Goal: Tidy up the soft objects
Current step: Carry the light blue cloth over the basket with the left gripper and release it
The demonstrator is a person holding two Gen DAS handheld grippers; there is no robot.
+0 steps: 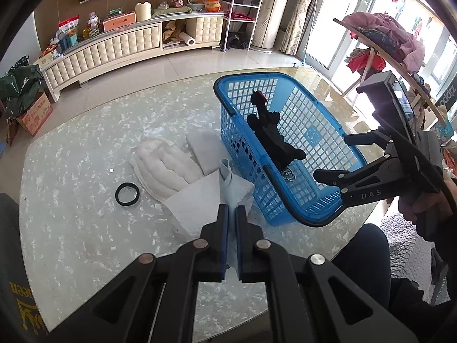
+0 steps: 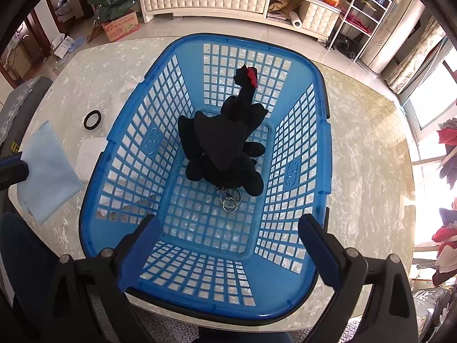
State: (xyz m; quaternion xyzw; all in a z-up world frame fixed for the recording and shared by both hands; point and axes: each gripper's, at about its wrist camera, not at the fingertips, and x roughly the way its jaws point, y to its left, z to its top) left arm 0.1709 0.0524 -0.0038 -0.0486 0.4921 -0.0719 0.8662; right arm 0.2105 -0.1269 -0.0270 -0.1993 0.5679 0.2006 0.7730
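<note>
Left gripper (image 1: 232, 214) low over the marble table (image 1: 71, 200), its blue-padded fingers (image 1: 224, 228) drawn in tight on a pale blue cloth (image 1: 231, 183) — the fabric runs right down between the pads and its free end stands up just beyond the tips, and from the right wrist view that same cloth (image 2: 48, 168) hangs as a flat sheet off the clamp at the left edge. Over to the right gripper (image 2: 228, 231), poised above the near end of the blue basket (image 2: 217, 300), fingers spread wide with nothing between them; the left view catches it from the side (image 1: 331, 157), arms splayed over the basket rim (image 1: 242, 77). Inside the basket lies a black plush toy (image 2: 225, 148) with a red patch at its head, stretched along the mesh floor, a metal key ring (image 2: 230, 200) at its near end. Beside the basket on the table — a white padded piece (image 1: 168, 165), a folded white cloth (image 1: 205, 148) just next to the basket wall, a white sheet (image 1: 194, 208) under the lifted blue one, and a black ring (image 1: 127, 194) lying apart to the left
</note>
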